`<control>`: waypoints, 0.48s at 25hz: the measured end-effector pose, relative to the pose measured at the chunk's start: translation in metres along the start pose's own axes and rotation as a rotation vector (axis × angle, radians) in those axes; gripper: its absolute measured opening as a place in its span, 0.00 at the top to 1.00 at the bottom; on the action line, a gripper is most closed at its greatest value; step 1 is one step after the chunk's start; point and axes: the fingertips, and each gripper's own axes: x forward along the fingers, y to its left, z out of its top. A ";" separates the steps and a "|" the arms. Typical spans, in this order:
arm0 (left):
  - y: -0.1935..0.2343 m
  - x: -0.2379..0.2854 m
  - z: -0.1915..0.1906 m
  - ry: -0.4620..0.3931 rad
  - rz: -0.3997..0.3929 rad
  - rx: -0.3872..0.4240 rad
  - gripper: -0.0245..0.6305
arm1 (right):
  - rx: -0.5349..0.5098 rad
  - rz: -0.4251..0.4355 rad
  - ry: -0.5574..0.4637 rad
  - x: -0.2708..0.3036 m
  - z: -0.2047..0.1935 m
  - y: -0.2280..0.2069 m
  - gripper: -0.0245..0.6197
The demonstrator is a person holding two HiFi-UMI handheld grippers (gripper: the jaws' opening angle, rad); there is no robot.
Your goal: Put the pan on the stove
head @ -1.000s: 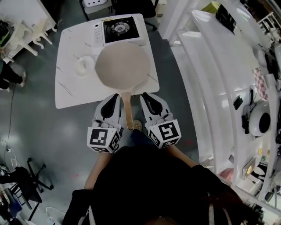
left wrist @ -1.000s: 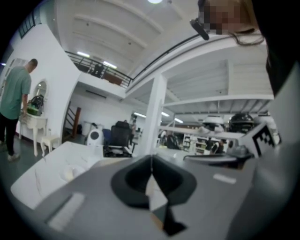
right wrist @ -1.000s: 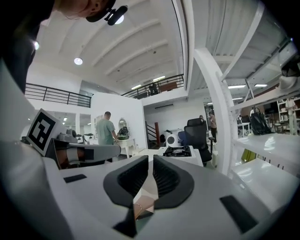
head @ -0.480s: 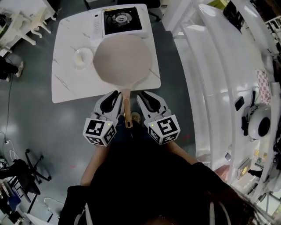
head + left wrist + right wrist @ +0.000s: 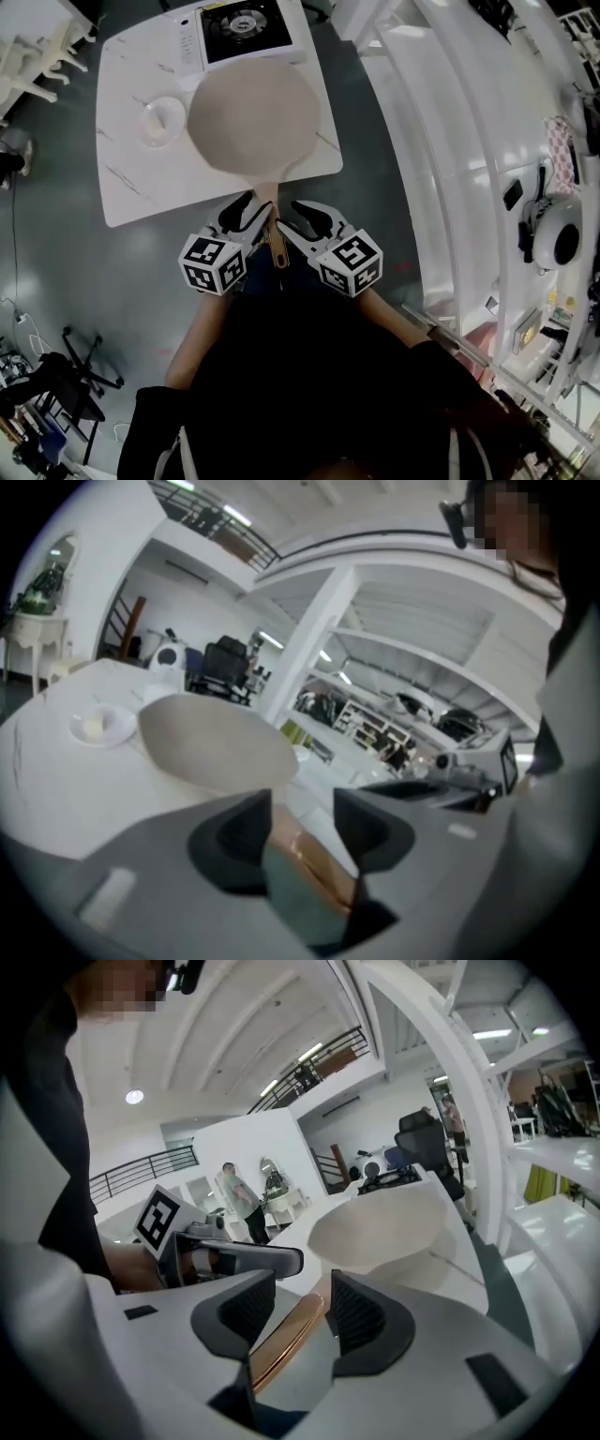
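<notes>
We are counting two grippers, the left gripper [image 5: 249,208] and the right gripper [image 5: 292,214], whose jaws have just been opening with the one pan handle [image 5: 276,246] lying between both pairs. Ahead of the jaws we are counting one pan [image 5: 253,117], one small white dish [image 5: 161,120] just left of it, and one stove [image 5: 246,26] beyond, all on one table [image 5: 141,183].

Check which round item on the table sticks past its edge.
The beige pan: its wooden handle juts past the near edge. The small white dish beside it and the far stove burner sit fully on the table.
</notes>
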 end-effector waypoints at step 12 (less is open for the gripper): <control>0.009 0.020 -0.047 0.148 -0.196 -0.256 0.50 | 0.250 0.159 0.181 0.014 -0.056 0.005 0.64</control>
